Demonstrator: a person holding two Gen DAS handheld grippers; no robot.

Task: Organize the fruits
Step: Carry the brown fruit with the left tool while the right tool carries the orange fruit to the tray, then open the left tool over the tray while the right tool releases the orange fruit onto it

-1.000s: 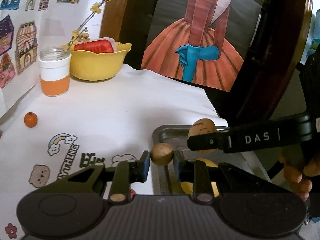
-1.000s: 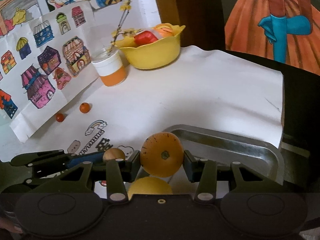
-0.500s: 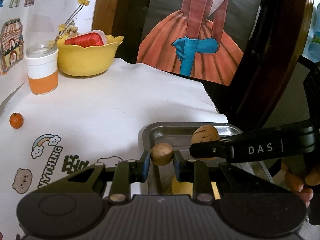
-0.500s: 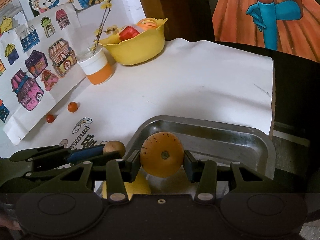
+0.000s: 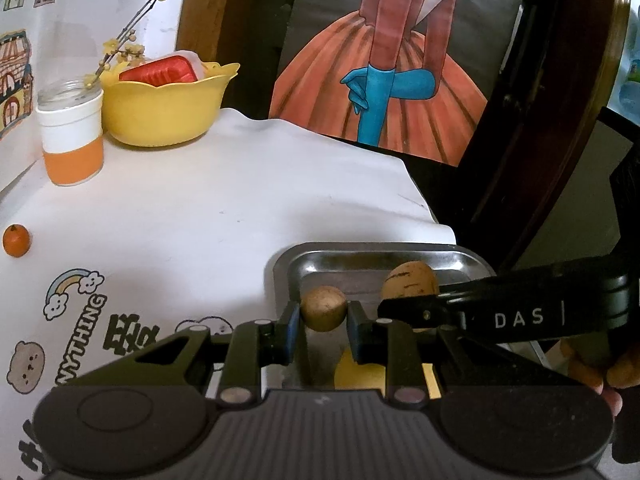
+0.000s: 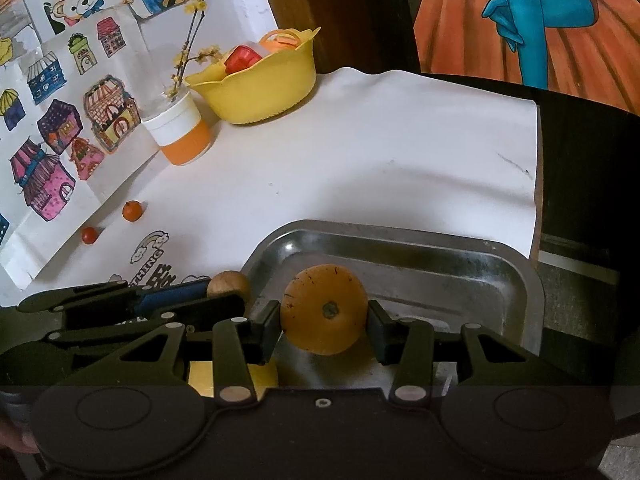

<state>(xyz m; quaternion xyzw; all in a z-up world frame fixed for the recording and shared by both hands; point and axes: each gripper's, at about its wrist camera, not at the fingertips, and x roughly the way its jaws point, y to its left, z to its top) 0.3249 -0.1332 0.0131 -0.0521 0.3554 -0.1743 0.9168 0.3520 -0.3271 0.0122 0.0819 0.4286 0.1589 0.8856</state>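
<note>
Holding a small brown round fruit (image 5: 323, 309) between its two pads, the left claw (image 5: 323, 316) sits at the lower centre of the left wrist view, over the near left corner of a metal tray (image 5: 360, 252). In that view the right claw (image 5: 404, 307) enters from the right edge, its arm marked DAS, and an orange fruit (image 5: 408, 280) shows just behind its tip. In the right wrist view the right claw (image 6: 323, 320) is closed on that orange fruit (image 6: 323, 308), which fills the gap between the pads and is above the tray (image 6: 400, 240) floor at lower centre. The left claw (image 6: 224, 300) shows at the lower left of that view with the brown fruit (image 6: 226, 283) at its tip, just beside the tray's left rim. A yellow object (image 5: 360, 372) lies in the tray below both claws, largely hidden; its kind cannot be told. The tray rests at the near right edge of a white-covered tabletop (image 6: 360, 160). A yellow bowl (image 5: 164, 108) holding a red item stands at the upper left, touching or just beside a white and orange jar (image 5: 72, 140) with a flowering twig. One small orange fruit (image 6: 132, 211) and one small red fruit (image 6: 89, 235) lie apart at the left of the tabletop, near the drawings on the wall.
</note>
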